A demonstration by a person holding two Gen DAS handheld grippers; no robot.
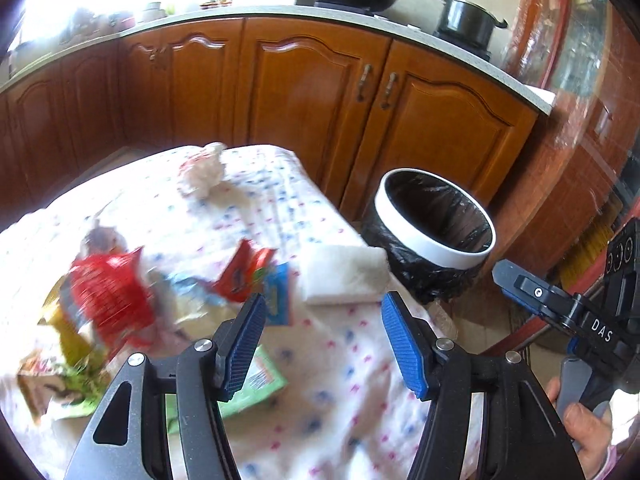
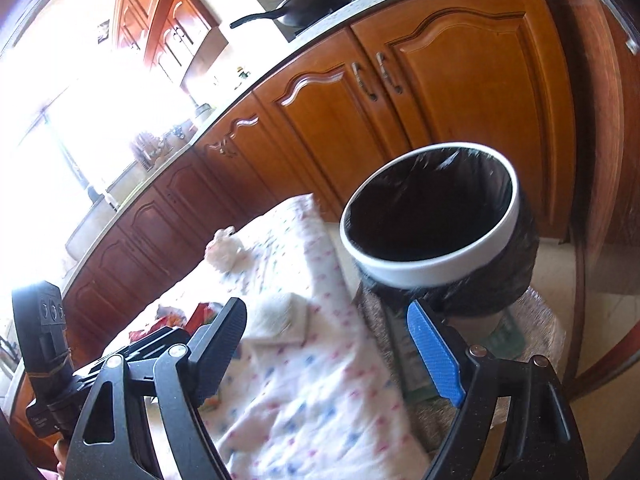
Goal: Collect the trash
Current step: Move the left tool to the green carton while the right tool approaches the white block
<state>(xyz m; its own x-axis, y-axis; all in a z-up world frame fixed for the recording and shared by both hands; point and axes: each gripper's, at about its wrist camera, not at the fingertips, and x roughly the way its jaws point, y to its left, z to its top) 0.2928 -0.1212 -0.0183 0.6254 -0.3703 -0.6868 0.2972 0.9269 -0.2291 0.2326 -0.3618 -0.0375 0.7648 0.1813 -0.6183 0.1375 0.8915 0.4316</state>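
Both the left gripper (image 1: 322, 340) and the right gripper (image 2: 338, 354) stand wide and hold nothing; wrappers (image 1: 108, 300) and a crumpled tissue (image 1: 202, 174) litter the table (image 1: 340, 408); the lined bin (image 1: 436, 220), far right, looks empty; collecting seems barely begun.

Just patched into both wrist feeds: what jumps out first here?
A white-rimmed bin lined with a black bag stands right of the table, off its far corner. Bright wrappers litter the flowered tablecloth at left, a folded white cloth lies nearer the bin, and both grippers are open.
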